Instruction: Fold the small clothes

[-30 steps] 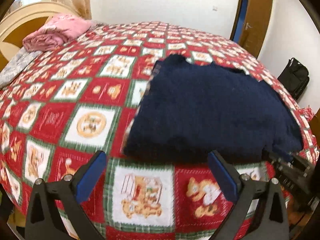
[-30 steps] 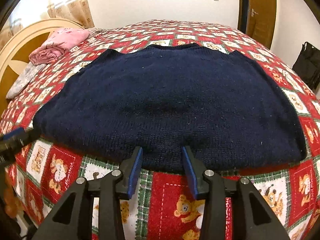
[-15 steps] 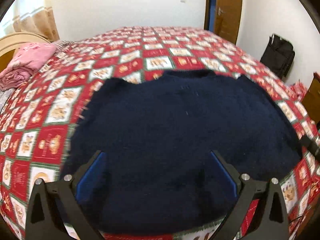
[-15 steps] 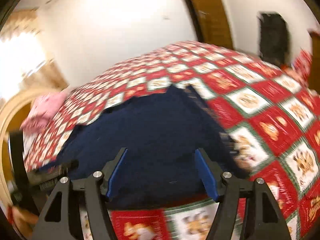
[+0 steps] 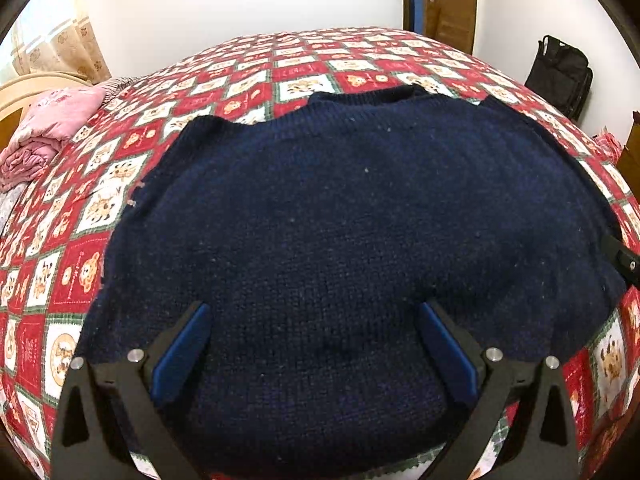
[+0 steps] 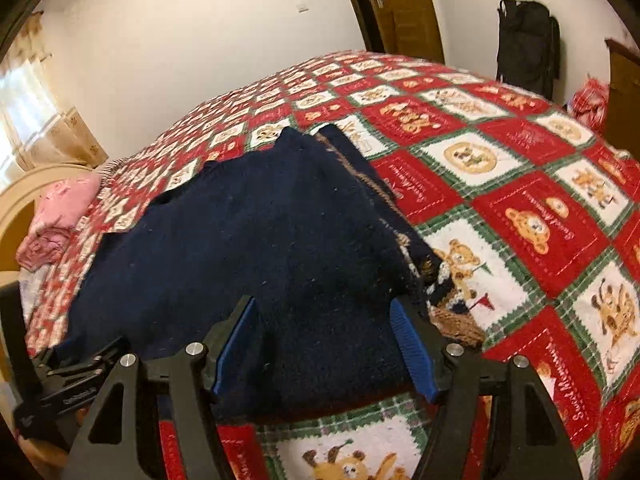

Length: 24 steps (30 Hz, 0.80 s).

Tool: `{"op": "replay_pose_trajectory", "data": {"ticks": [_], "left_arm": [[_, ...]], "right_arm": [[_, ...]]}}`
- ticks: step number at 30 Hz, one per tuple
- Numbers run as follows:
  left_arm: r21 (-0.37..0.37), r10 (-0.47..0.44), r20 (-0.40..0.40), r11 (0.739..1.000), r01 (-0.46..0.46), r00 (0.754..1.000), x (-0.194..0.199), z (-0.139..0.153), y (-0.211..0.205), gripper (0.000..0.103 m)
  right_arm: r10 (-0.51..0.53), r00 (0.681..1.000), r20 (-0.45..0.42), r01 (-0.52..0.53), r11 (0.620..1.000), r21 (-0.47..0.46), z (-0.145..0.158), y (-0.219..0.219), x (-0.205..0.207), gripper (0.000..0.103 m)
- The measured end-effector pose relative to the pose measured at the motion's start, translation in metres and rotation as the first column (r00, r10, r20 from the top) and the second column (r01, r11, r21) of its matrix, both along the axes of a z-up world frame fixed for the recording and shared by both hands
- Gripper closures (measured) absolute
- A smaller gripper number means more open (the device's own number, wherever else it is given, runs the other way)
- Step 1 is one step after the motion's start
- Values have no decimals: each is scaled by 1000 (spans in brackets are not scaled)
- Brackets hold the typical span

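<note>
A navy knitted sweater (image 5: pixel 352 216) lies spread flat on the bed, neckline at the far side. My left gripper (image 5: pixel 312 308) is open wide above the sweater's near middle, with nothing pinched between its blue pads. In the right wrist view the same sweater (image 6: pixel 256 248) fills the left half, and a patterned brown-and-white edge (image 6: pixel 404 240) peeks out along its right side. My right gripper (image 6: pixel 322 304) hovers open over the sweater's near right corner, its pads apart from the knit. The left gripper (image 6: pixel 68 384) shows at the lower left there, and the right gripper (image 5: pixel 620 256) pokes in at the right edge of the left wrist view.
The bed wears a red, white and green teddy-bear quilt (image 5: pixel 120 168) with bare room to the right (image 6: pixel 540 208). A folded pink garment (image 5: pixel 48 132) lies by the wooden headboard (image 6: pixel 24 192). A black bag (image 5: pixel 560 76) and a wooden door (image 5: pixel 450 4) stand beyond the bed.
The left gripper slid from beside the sweater's left edge to above its near middle. The right gripper swung to the sweater's right corner, rolled, and its jaws spread wider.
</note>
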<state>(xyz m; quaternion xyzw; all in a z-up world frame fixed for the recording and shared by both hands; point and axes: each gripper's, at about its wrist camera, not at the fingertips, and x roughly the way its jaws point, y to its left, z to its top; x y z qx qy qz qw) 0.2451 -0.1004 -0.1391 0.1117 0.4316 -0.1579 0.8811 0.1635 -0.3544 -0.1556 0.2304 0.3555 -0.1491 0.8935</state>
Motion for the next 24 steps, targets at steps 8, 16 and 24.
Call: {"op": "replay_pose_trajectory", "data": {"ticks": [8, 16, 24], "left_arm": [[-123, 28, -42, 992, -33, 999, 3, 13, 24, 0], [-22, 0, -11, 1000, -1, 1000, 0, -1, 3, 0], [-106, 13, -45, 994, -17, 999, 6, 9, 13, 0]], "right_arm": [[-229, 960, 160, 205, 966, 156, 16, -38, -69, 33], [-224, 970, 91, 193, 944, 266, -17, -36, -78, 33], [-141, 984, 105, 114, 967, 226, -20, -19, -19, 32]]}}
